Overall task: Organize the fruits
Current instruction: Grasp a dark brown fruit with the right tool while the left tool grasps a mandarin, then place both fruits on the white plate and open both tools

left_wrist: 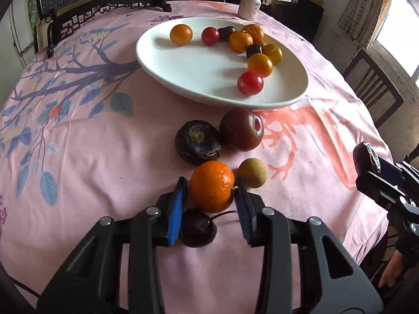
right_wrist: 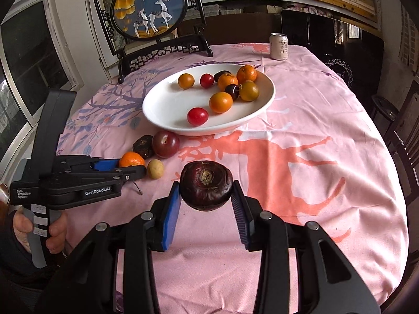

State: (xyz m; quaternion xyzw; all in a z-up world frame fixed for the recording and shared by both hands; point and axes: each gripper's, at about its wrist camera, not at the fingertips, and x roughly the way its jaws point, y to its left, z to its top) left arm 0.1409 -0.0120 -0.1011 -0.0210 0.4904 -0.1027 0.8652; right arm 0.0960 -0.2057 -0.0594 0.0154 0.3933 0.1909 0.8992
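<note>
While left gripper (left_wrist: 210, 191) clamps mandarin (left_wrist: 212, 189) | right gripper (right_wrist: 205, 191) grips water chestnut (right_wrist: 206, 185) — cherry (left_wrist: 197, 227), longan (left_wrist: 252, 172) crowd close.

You see a pink cloth (right_wrist: 327, 120) printed with blue-purple branches and coral shapes, a white plate (right_wrist: 162, 107) with 2 red fruits among orange ones, blue pads (right_wrist: 171, 216), and a dark maroon fruit (right_wrist: 207, 185).

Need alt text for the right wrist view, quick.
The right claw grips a dark purple fruit above a pink tablecloth. Left of it, the left claw closes on a mandarin beside three loose fruits. Behind them a white plate holds more small fruits.
</note>
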